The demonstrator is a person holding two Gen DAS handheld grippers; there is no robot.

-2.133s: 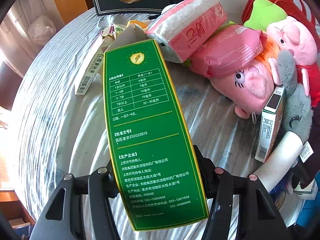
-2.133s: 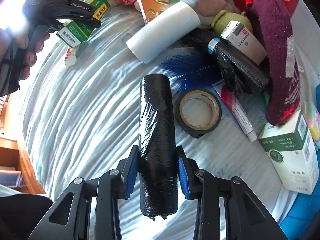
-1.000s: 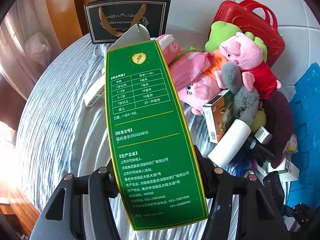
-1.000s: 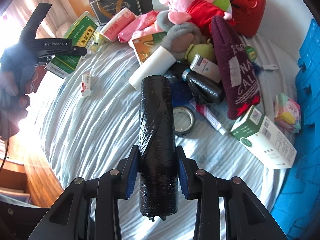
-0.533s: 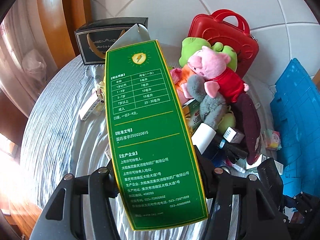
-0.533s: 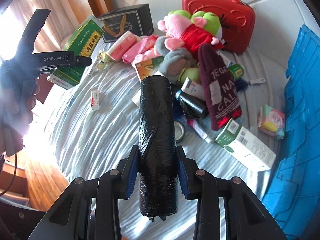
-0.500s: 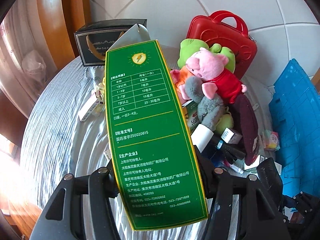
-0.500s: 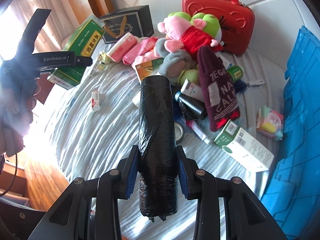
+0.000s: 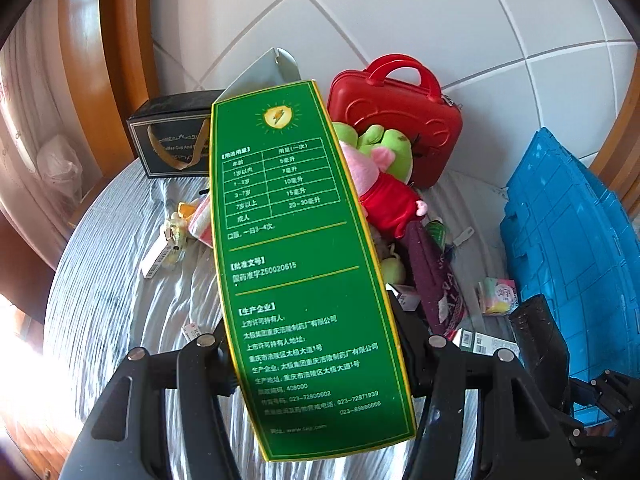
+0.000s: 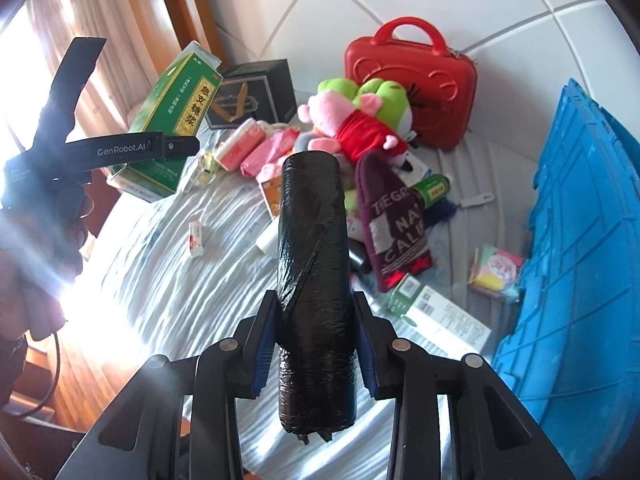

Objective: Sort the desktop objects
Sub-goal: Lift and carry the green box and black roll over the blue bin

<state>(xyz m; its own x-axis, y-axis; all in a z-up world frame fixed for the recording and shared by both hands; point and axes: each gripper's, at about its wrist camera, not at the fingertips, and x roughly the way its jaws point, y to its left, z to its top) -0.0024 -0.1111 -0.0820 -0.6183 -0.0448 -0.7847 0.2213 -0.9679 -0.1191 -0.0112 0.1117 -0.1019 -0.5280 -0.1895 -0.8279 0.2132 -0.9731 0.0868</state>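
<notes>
Green box (image 9: 304, 264) lengthwise along left tongs (image 9: 316, 344), flap end away

A box (image 9: 304, 264) is clamped between the jaws of the left gripper (image 9: 316, 344), its length running straight ahead. A wrapped roll (image 10: 314, 280) is held the same way in the right gripper (image 10: 314, 332). Both are carried above a cloth-covered table (image 10: 168, 280). Ahead of the right gripper a heap is found: plush toys (image 10: 356, 120) at the far side, a hard case (image 10: 412, 80) stood behind them against the wall, a knit cap (image 10: 394, 220) nearer. Left of the heap, tissue packs (image 10: 256, 146) lie before a gift bag (image 10: 252, 94). To the right a crate (image 10: 580, 240) is stood, with a carton (image 10: 440, 316) and a small pack (image 10: 498, 272) just beside it.
</notes>
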